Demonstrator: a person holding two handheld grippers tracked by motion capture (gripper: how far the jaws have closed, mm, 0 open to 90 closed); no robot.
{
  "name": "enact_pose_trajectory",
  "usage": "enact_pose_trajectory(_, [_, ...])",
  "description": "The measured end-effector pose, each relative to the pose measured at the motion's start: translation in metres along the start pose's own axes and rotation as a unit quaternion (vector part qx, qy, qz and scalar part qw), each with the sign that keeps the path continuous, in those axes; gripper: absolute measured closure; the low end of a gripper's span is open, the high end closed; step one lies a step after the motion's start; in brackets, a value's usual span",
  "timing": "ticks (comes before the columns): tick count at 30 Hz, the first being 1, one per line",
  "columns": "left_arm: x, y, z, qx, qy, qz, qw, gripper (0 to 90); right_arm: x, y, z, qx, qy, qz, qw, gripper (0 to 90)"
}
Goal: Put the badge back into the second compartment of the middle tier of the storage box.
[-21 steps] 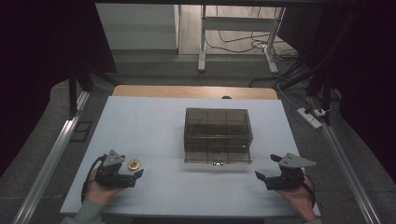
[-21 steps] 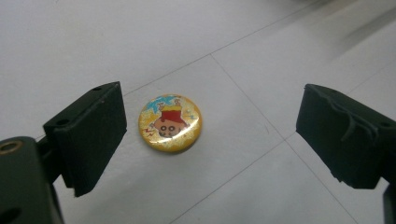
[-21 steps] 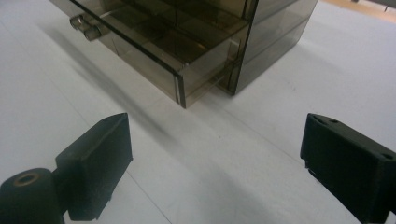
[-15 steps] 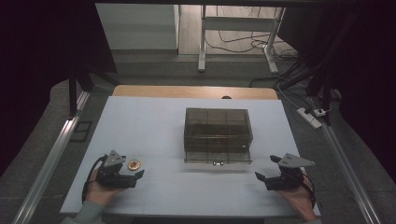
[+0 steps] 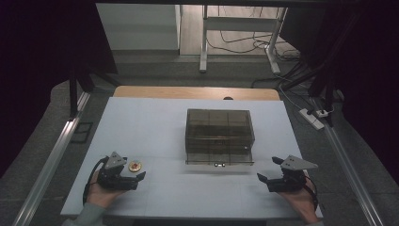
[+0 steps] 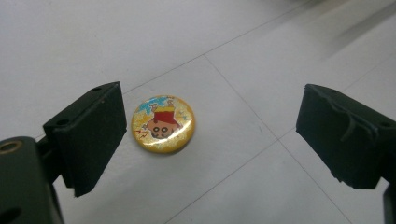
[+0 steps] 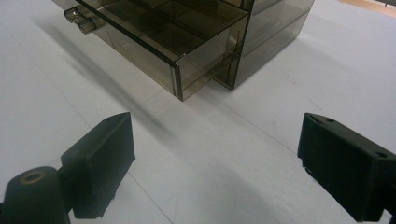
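On the white table (image 5: 155,122), the left gripper (image 5: 136,175) sits at the near left, jaws spread wide around a round cartoon badge (image 6: 163,123) lying flat between them, untouched. The right gripper (image 5: 269,170) at the near right also gapes, holding nothing. Farther back, a smoky plastic drawer box (image 5: 219,129) has its drawer (image 7: 159,39) pulled partly out.

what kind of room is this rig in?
Probably a lab or workshop set up for recording, not a home. A white table stands between dark curtains, metal rails run along its sides, and cables and a power strip lie on the floor.

In the right gripper view the smoky drawer box (image 7: 196,37) runs off the top edge.
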State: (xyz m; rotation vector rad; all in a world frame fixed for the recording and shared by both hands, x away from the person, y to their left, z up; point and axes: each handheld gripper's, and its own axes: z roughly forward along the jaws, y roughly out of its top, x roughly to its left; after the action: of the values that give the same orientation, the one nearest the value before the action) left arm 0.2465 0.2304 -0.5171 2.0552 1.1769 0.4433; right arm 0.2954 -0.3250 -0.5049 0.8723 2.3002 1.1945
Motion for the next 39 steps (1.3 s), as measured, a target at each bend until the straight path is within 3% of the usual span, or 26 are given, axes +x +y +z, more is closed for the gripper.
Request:
enact_pose_trajectory(6, [0.0,0.003,-0.001,-0.003,0.001,0.004,1.0,8.4,0.001,0.001,-0.001,-0.007,0.001,-0.002,1.0,11.3])
enact_pose_trajectory(17, [0.0,0.013,-0.001,-0.009,0.009,0.012,0.9999,8.4,0.002,0.0,0.001,0.006,0.003,0.001,1.0,11.8])
enact_pose_trajectory(28, [-0.005,0.031,0.001,-0.004,0.018,0.025,0.9995,8.3,0.002,-0.001,0.001,0.007,-0.001,0.001,1.0,11.9])
enact_pose_trajectory(39, [0.005,0.036,0.004,0.009,0.035,0.012,0.9993,8.7,0.004,0.0,0.001,0.006,0.0,-0.002,1.0,11.9])
